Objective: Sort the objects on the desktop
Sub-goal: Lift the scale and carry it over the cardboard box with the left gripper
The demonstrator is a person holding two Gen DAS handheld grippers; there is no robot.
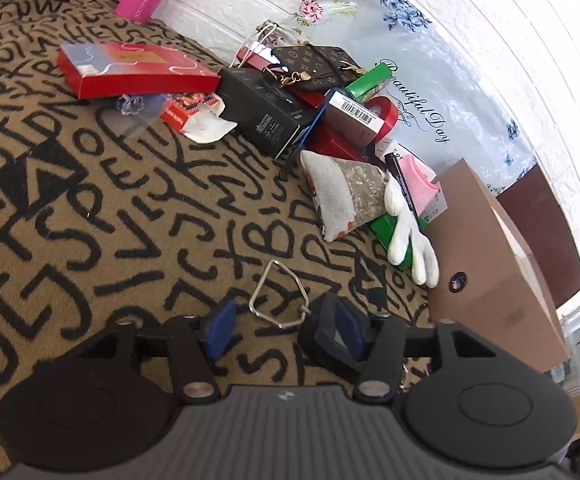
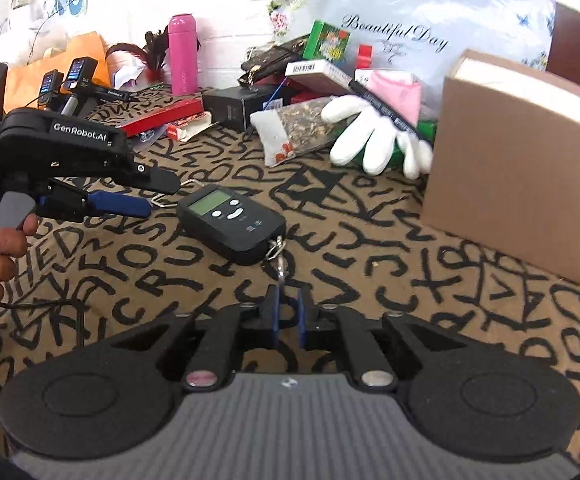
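A black handheld digital scale lies on the letter-patterned cloth. Its metal hanging ring lies between my left gripper's open blue pads; the scale body is partly hidden against the right finger there. In the right wrist view the left gripper sits just left of the scale. My right gripper is nearly closed around the scale's metal hook and chain at its near end.
A brown cardboard box stands at the right. Behind lies a pile: white glove, grain sachet, black box, red box, patterned pouch, black pen, pink bottle.
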